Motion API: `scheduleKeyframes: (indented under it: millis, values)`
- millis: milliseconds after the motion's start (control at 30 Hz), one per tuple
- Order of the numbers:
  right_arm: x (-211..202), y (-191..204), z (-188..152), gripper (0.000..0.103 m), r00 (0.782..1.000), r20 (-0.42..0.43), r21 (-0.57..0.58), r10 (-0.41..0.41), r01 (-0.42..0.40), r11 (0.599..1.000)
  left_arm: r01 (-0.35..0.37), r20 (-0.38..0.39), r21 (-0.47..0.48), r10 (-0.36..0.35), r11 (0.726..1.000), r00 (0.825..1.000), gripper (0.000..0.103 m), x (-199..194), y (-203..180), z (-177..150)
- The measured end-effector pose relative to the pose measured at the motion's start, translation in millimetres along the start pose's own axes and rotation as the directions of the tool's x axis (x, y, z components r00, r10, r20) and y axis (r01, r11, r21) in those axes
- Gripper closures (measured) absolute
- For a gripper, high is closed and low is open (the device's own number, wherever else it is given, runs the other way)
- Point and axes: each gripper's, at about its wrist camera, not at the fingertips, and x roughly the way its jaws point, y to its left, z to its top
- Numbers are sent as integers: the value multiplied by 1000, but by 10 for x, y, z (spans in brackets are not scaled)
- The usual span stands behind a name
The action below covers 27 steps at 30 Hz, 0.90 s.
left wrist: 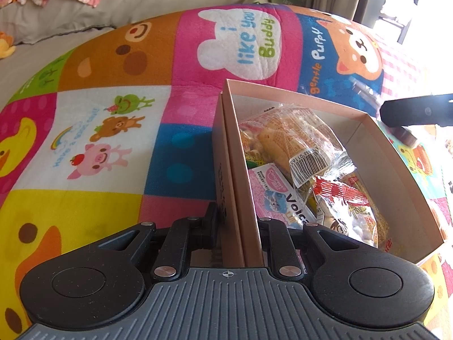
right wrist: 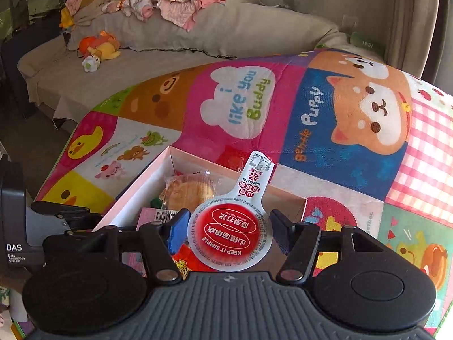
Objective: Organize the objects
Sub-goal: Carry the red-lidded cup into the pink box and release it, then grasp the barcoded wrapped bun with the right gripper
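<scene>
An open pink cardboard box (left wrist: 297, 93) lies on a cartoon patchwork blanket and holds several snack packets (left wrist: 297, 141) and a pink pack (left wrist: 271, 187). My left gripper (left wrist: 237, 226) is shut on the box's left wall, one finger outside and one inside. In the right wrist view my right gripper (right wrist: 230, 222) hangs over the near part of the box (right wrist: 136, 187), shut on a small cup with a round red foil lid (right wrist: 230, 235) and a white pull tab. A wrapped pastry (right wrist: 189, 192) lies in the box beyond it. The right gripper (left wrist: 419, 113) also shows blurred at the box's far right corner.
The blanket (left wrist: 113, 141) covers the whole work surface. Behind it is a grey sofa (right wrist: 141, 42) with baby clothes (right wrist: 170, 2) and plush toys (right wrist: 99, 48). The left gripper's housing (right wrist: 17, 226) stands at the box's left side. Bright window light falls on the far right.
</scene>
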Motion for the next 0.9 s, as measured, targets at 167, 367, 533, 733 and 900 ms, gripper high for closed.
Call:
scheduleKeyframes:
  millis: [167,367,533,733,900]
  values:
    - [-68,-195,75,27,998,38,104,44,-47,993,-1,2,1,1,1000,1000,84,-3,-11,0]
    - [-309,-491,-134,23,997,57,162,-49,40,986,-1,5,-1,1,1000,1000,84,-5,-14,-2]
    - [-591,-924,-582,16,985,52,291,-165,144,946,-3,9,-5,3,1000,1000,84,-14,-11,-8]
    - [-782,-1246,-1319,13,959,-14,434,-282,259,863,-2,9,-10,2,1000,1000,84,-13,0,-11]
    - [-737,-1238,-1761,8,957,-48,510,-286,269,817,1,6,-8,-1,1000,1000,84,-12,7,-14]
